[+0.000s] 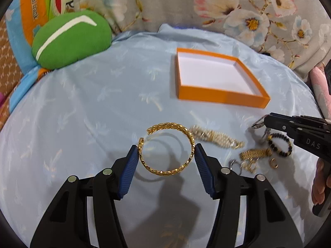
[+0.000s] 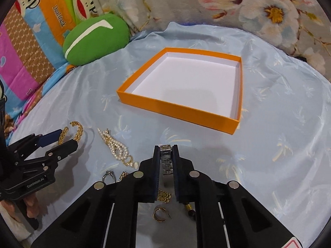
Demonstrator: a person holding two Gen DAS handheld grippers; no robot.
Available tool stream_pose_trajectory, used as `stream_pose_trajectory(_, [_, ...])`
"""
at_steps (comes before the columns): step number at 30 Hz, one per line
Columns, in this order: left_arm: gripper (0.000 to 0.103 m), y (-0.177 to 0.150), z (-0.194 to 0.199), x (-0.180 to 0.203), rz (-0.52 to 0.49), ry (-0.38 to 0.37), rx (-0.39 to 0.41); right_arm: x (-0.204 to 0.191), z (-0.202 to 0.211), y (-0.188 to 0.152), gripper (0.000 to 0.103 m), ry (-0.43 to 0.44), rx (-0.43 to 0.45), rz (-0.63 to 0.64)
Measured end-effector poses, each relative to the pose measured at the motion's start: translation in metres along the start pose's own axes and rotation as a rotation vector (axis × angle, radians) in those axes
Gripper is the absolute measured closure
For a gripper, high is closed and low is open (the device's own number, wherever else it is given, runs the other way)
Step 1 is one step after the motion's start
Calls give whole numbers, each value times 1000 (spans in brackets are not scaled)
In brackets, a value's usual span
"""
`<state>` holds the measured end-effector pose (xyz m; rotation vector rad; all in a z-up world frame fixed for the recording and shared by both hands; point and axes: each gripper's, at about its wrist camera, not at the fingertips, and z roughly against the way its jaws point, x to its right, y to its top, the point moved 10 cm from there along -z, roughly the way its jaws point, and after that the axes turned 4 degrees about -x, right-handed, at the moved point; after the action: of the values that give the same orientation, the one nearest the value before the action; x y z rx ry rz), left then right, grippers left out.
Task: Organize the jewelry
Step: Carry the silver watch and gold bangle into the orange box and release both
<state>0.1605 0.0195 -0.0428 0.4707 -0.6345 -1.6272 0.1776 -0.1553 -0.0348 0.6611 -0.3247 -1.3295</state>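
The box (image 2: pixel 178 107) was orange outside and white inside, the sheet (image 1: pixel 82 107) pale blue with faint palm prints, the cushion (image 1: pixel 72 41) green with a white stripe, the open bangle (image 1: pixel 167 149) gold.

Cloth (image 2: pixel 279 107) bare btwn jewelry pile (image 2: pixel 118 146) & orange box (image 2: pixel 178 107); green cushion (image 2: pixel 95 39) far left.
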Motion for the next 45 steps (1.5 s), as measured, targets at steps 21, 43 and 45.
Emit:
stream_pose_trajectory(21, [49, 202, -93, 79, -71, -146, 85, 85, -37, 164, 93, -130, 177, -166])
stream_pose_trajectory(43, [23, 215, -159, 72, -65, -51, 43, 105, -75, 168, 88, -126, 163, -213])
stream_pose_trajectory(45, [23, 213, -151, 68, -62, -52, 49, 102, -59, 160, 88, -127, 185, -215])
